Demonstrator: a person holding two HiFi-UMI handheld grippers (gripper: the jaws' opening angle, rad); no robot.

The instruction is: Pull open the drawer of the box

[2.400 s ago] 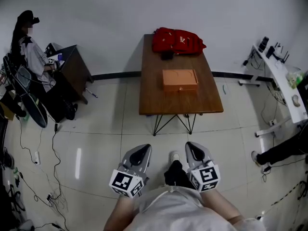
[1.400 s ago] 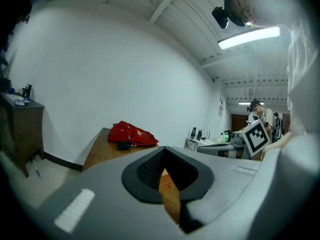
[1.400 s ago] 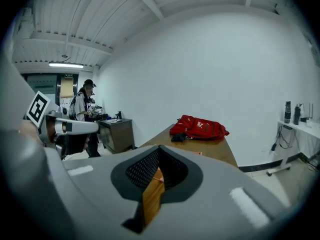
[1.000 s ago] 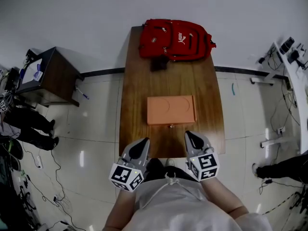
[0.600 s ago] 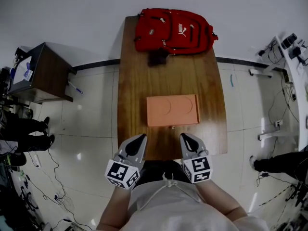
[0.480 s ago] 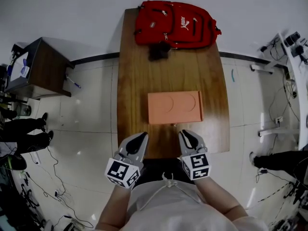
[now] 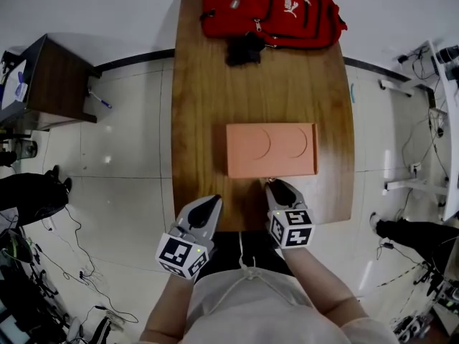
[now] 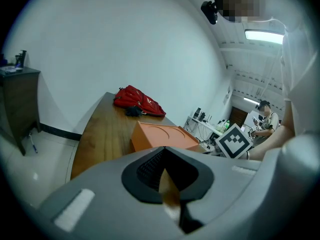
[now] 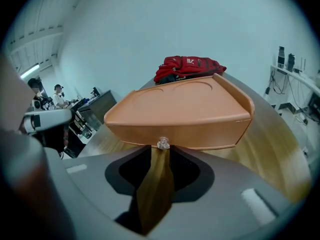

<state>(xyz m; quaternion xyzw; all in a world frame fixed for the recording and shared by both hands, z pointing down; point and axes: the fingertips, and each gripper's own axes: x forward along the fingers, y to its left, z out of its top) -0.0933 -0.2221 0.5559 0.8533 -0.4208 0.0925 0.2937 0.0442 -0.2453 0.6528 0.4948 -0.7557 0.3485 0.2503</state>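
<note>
The right hand-held gripper is opening its jaws at the drawer knob of the box, nothing clamped, while the left hand-held gripper is hovering closed.

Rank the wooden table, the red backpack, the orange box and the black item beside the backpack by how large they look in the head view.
1. wooden table
2. red backpack, even with its far end cut off by the picture's top edge
3. orange box
4. black item, clearly the smallest
</note>
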